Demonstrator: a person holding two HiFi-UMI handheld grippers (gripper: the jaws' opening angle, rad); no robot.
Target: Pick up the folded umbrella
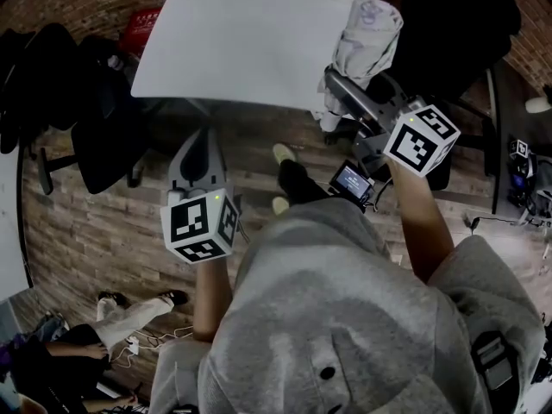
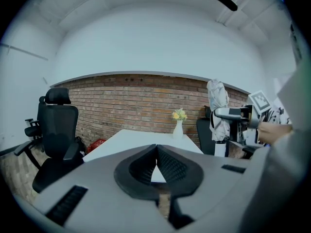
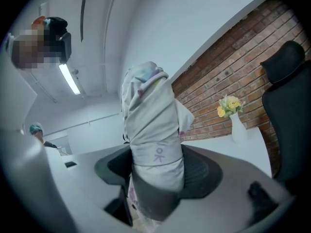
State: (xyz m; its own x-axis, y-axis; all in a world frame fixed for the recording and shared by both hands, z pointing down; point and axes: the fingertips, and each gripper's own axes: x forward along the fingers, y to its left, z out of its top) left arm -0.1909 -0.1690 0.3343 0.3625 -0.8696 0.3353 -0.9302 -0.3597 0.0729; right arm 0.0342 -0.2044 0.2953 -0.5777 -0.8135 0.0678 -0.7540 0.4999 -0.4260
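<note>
My right claw (image 3: 154, 178) is clamped on the folded umbrella (image 3: 150, 115), which is upright in the air beside the white table's (image 1: 233, 41) right edge. Purple "OK" is legible on its strap (image 3: 159, 153). My left claw (image 2: 156, 148) has its jaws together with nothing between them.

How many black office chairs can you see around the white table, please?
2: one chair left of the table, a second chair right of it, behind the umbrella; more may be hidden.

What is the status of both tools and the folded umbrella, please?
Right tool shut on folded umbrella, held upright, off the white table. Left tool shut, empty. Nothing seen in the way.
</note>
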